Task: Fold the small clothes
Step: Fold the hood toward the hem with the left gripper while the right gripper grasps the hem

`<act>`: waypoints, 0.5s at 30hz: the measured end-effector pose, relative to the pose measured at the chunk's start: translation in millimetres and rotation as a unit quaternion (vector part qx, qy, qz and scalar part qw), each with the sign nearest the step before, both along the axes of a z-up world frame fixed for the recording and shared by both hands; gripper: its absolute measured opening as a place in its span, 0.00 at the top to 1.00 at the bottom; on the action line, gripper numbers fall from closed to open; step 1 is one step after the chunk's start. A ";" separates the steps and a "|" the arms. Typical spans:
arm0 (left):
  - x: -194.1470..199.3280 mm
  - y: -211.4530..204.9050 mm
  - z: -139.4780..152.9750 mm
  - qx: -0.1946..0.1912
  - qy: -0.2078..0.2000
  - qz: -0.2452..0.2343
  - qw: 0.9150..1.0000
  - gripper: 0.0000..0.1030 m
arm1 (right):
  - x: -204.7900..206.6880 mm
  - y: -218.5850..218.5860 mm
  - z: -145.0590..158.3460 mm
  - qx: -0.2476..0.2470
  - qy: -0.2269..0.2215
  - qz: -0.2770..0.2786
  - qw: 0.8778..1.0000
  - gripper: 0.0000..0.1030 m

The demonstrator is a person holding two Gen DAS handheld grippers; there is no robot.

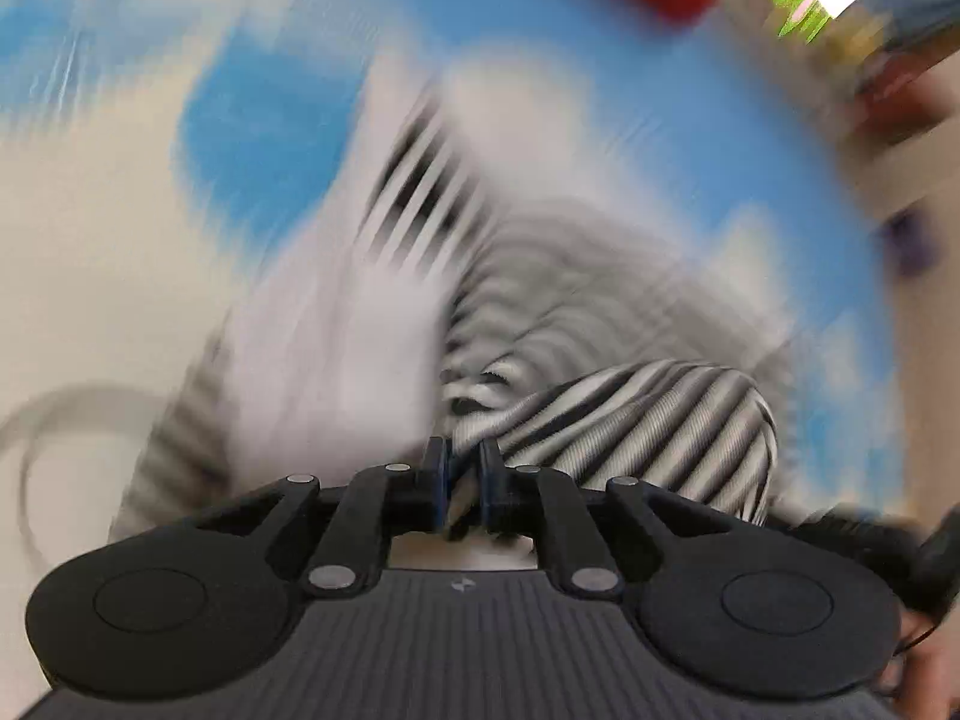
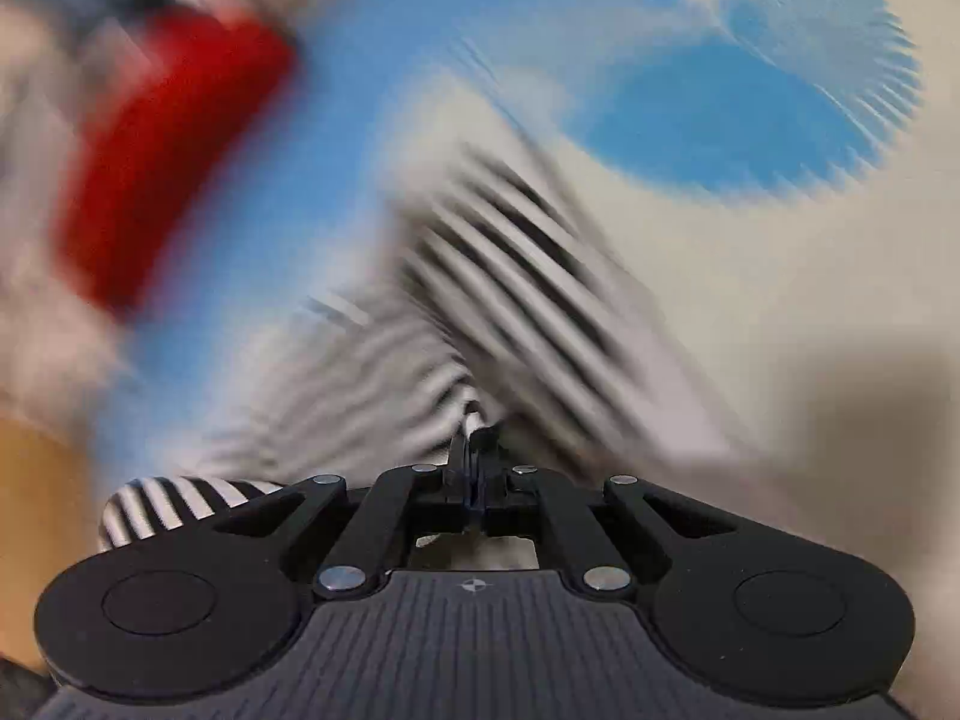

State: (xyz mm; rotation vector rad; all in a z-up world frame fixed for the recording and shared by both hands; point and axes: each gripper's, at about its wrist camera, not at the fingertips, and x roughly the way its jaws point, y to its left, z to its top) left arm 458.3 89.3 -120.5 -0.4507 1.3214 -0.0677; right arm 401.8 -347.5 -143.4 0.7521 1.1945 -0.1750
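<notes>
Both views are heavily smeared by blur. The surface (image 1: 690,138) underneath is blue with cream-white patches, and a red object (image 2: 168,162) lies on it well beyond the cloth (what it is cannot be told). A bright strip of room shows at the far edge. The left gripper (image 1: 463,474) has its jaws nearly together, pinching a fold of the black-and-white striped garment (image 1: 636,420). The right gripper (image 2: 474,462) is clamped tight on another edge of the same garment, which spreads ahead between them.

Black-and-white striped garment (image 1: 648,420) (blurred), bunched on blue-and-cream surface
</notes>
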 end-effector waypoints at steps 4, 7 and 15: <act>-3.1 15.2 7.6 -0.046 -0.038 0.054 0.997 0.54 | 0.4 -2.9 20.7 -0.003 -0.052 -0.013 0.999 0.74; -6.3 14.9 14.9 -0.062 -0.066 0.078 0.993 0.39 | 5.2 -2.2 35.2 -0.024 -0.089 -0.008 0.996 0.49; 0.0 11.2 3.0 -0.050 -0.056 0.080 0.994 0.97 | 8.6 5.4 13.8 0.036 -0.101 0.005 0.994 0.95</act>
